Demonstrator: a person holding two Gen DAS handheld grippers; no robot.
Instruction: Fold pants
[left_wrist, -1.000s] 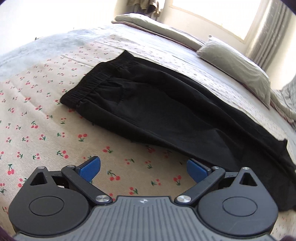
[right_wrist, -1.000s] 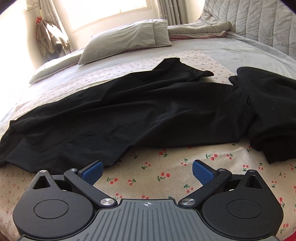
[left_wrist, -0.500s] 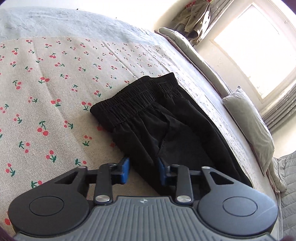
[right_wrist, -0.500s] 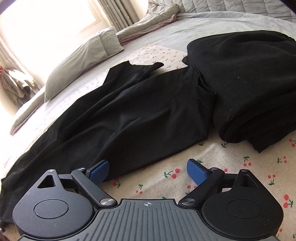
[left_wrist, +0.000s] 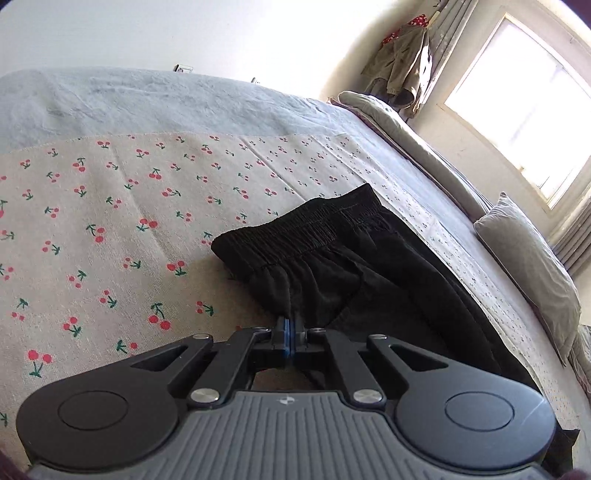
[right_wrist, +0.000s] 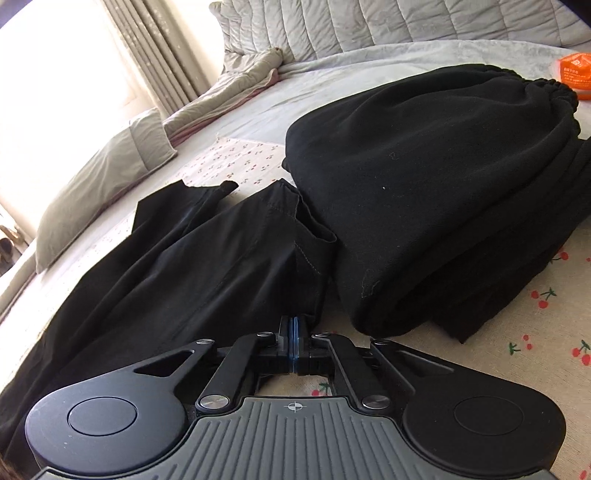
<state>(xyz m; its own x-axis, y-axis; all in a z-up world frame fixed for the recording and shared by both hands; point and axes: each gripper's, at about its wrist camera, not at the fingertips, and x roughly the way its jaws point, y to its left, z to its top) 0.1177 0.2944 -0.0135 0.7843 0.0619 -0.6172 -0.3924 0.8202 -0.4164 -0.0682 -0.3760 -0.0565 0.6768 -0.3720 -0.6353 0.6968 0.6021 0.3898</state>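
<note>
Black pants (left_wrist: 369, 280) lie stretched out on a cherry-print cloth (left_wrist: 110, 229) on a bed. The elastic waistband (left_wrist: 303, 229) is at the far left in the left wrist view. My left gripper (left_wrist: 290, 334) is shut on the pants' near edge just below the waistband. In the right wrist view the leg end of the pants (right_wrist: 207, 258) lies flat with its hem (right_wrist: 310, 254) toward me. My right gripper (right_wrist: 294, 341) is shut on the near corner of that hem.
A stack of folded black garments (right_wrist: 443, 192) sits right beside the hem, to its right. An orange packet (right_wrist: 574, 74) lies behind the stack. Grey pillows (left_wrist: 532, 266) and a quilt (right_wrist: 236, 96) line the far side of the bed by the window.
Both grippers moved down to the pants' near edge and closed, the left below the waistband and the right on the hem. They were open and above the cloth a second ago.
</note>
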